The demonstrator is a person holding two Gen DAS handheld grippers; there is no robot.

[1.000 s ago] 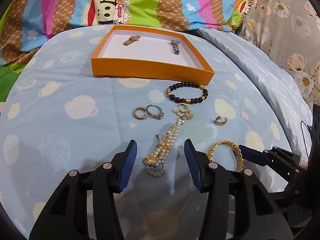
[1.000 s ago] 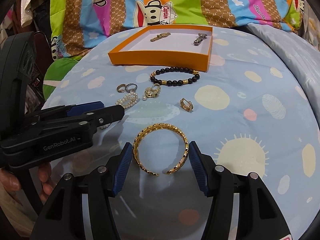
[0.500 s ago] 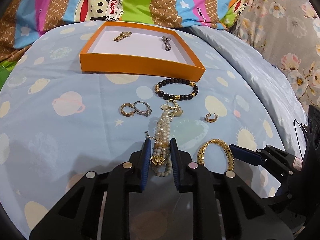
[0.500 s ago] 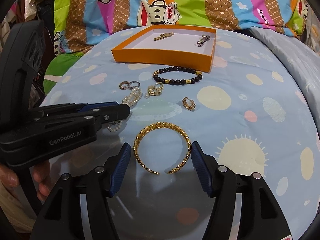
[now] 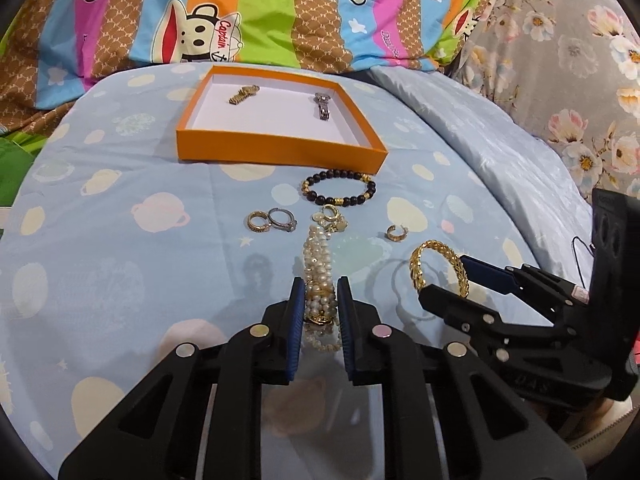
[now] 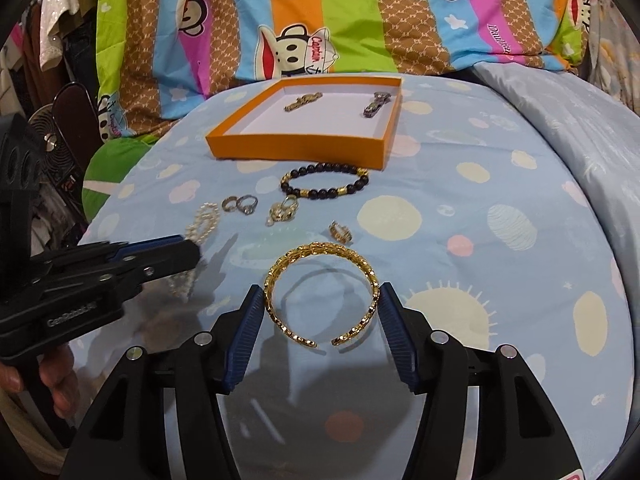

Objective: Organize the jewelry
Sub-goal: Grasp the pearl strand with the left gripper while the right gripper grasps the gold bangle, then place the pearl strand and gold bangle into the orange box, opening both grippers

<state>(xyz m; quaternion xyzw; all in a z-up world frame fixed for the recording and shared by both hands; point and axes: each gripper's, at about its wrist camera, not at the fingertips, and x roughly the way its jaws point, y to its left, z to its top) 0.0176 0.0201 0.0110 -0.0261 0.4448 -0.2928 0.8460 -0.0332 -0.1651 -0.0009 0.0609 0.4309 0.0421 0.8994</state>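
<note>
Left gripper (image 5: 319, 312) squeezed tight on pearl bracelet (image 5: 318, 268), down on blue bedsheet (image 5: 120, 280). Right gripper (image 6: 320, 320) pressed on both sides of gold bangle (image 6: 320, 292), at 3 o'clock from pearls. Orange box (image 5: 280, 148) up at 12 o'clock, with two watches inside. Black bead bracelet (image 5: 340, 192) just below box.

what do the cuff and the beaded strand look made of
Cuff: shiny yellow metal, gold or gold-plated by its bright glints and woven open-work links. Strand: cream pearl-like beads with a soft sheen, real or imitation unclear, plus small gold-toned fittings.
</note>
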